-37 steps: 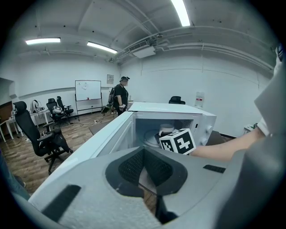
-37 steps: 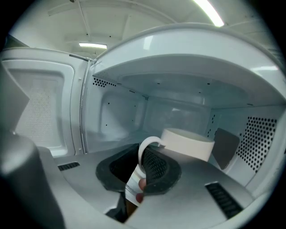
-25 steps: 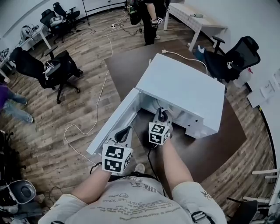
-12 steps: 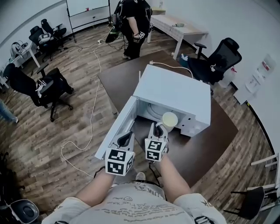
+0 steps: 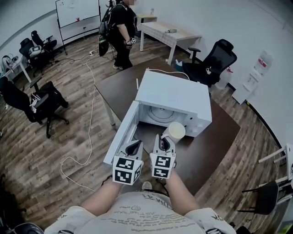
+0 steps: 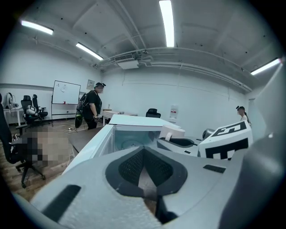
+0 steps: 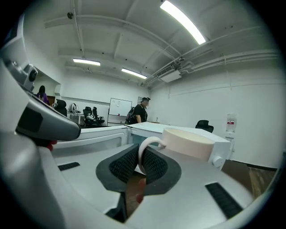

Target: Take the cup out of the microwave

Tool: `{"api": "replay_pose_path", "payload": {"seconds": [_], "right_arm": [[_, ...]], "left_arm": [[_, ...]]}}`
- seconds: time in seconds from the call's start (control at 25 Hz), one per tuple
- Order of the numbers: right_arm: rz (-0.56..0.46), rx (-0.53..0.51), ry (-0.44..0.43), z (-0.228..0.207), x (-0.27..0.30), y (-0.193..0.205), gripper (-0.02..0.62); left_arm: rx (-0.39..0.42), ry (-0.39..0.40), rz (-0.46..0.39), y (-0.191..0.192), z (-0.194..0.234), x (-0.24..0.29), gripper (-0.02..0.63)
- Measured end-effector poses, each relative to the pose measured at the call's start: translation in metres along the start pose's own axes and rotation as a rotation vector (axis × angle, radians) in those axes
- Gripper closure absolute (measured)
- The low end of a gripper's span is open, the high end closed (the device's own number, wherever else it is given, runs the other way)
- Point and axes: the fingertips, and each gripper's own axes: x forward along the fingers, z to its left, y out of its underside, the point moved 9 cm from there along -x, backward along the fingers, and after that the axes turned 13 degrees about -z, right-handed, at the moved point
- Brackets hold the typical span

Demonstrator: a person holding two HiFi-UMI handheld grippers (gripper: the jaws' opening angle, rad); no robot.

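The right tool (image 7: 140, 166) clamps the handle of the cup (image 7: 187, 142), apparently ceramic: rigid, brittle, smooth, liable to pivot; the left tool (image 6: 144, 172) is closed, empty.

An open office: black swivel chairs (image 5: 43, 103) stand about on a wood-plank floor (image 5: 50, 155), a whiteboard (image 5: 75, 10) stands at the far wall, a long pale desk (image 5: 169, 34) near it, cables (image 5: 90, 119) trail across the floor, and strip lights (image 6: 167, 22) run overhead.

I've got the R gripper (image 7: 138, 169) pinched on the cup (image 7: 187, 143) by its handle (image 7: 143, 151); cup's upright, w/ the microwave (image 7: 225, 150) just behind.
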Motion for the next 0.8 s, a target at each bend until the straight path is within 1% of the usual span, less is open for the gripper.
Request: {"api": "replay_pose_path", "payload": {"seconds": [0.16,0.36,0.6,0.8], "right_arm": [[-0.022,0.013,0.031,0.003,-0.023,-0.016,0.558],[-0.060,0.028,0.038,0.005,-0.044,-0.033,0.561],[-0.058,0.027,0.065,0.000,-0.058,-0.038,0.561],[-0.069,0.027,0.077,-0.003,-0.060,-0.041,0.561]], "left_arm": [[0.005,0.045,-0.003,0.001,-0.005,-0.008,0.592],[0.006,0.094,-0.002,0.000,-0.013,-0.011,0.592],[0.003,0.138,0.001,0.000,-0.023,-0.007,0.592],[0.008,0.153,-0.004,-0.002,-0.026,-0.003,0.592]]}}
